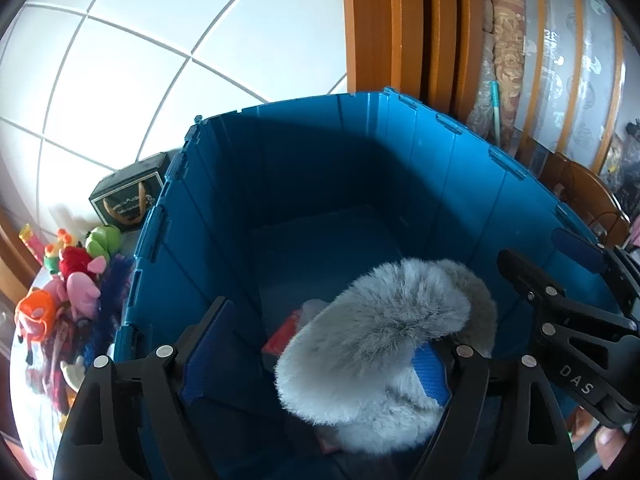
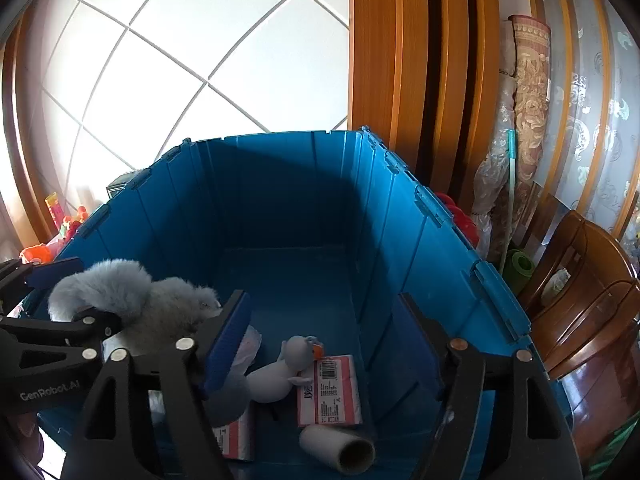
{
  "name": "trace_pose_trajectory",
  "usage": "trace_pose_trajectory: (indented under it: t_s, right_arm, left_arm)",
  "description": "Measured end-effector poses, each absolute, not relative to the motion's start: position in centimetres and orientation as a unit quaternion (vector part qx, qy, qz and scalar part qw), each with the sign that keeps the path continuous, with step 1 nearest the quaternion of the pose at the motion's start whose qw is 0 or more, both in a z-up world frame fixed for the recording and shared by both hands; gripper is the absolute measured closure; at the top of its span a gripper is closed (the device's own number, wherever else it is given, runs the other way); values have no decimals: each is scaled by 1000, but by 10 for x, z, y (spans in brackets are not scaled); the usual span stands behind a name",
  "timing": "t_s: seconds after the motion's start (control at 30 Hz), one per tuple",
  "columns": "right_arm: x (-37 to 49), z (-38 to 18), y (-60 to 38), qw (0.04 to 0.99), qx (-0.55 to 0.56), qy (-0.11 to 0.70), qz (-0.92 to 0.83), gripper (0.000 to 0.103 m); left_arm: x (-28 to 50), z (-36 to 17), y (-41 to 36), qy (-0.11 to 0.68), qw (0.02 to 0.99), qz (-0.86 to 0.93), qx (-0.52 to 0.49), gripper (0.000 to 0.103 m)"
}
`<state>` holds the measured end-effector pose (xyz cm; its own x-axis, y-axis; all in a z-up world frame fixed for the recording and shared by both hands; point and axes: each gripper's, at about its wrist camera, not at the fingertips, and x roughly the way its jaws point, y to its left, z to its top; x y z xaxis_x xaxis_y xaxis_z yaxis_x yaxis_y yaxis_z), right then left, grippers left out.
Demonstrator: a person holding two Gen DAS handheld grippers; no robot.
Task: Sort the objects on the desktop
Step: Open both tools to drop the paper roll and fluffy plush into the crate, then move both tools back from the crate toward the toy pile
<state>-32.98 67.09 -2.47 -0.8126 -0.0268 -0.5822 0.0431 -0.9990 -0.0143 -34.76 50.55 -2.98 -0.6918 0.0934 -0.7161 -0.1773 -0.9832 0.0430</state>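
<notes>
Basically mid-drop: left gripper (image 1: 320, 344) hung wide open over the blue bin (image 1: 320, 152), grey furry toy (image 1: 372, 340) lying loose between its fingers, nearer the right one, long axis slanted across the gap, clamped by nothing. Right gripper (image 2: 324, 320) also spread, holding nothing, toy off to its left. Only right view showed white duck (image 2: 280, 372), pink packets (image 2: 332, 392), paper roll (image 2: 340, 450) on the floor.

Bright daylight washes the tiled wall (image 1: 168, 60), the bin (image 2: 280, 184) interior shadowed, edges fisheye-bent and vignetted
</notes>
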Motion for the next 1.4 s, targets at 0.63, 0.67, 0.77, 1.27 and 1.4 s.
trace_pose_trajectory:
  t_s: [0.63, 0.67, 0.77, 1.27, 1.4]
  right_arm:
    - [-326, -22, 678, 5, 308, 3, -951, 23]
    - [-325, -22, 677, 6, 308, 3, -951, 23]
    - [-322, -23, 674, 8, 308, 4, -951, 23]
    - [-299, -12, 664, 6, 299, 11, -954, 2]
    - [-292, -8, 662, 4, 295, 12, -955, 2]
  left_arm:
    - [-362, -43, 491, 4, 97, 864, -494, 17]
    - [-361, -44, 491, 5, 96, 864, -494, 17]
    - [-358, -44, 491, 5, 94, 867, -490, 17]
    - [-329, -22, 486, 13, 101, 888, -448, 17]
    - [-321, -19, 484, 15, 98, 892, -441, 17]
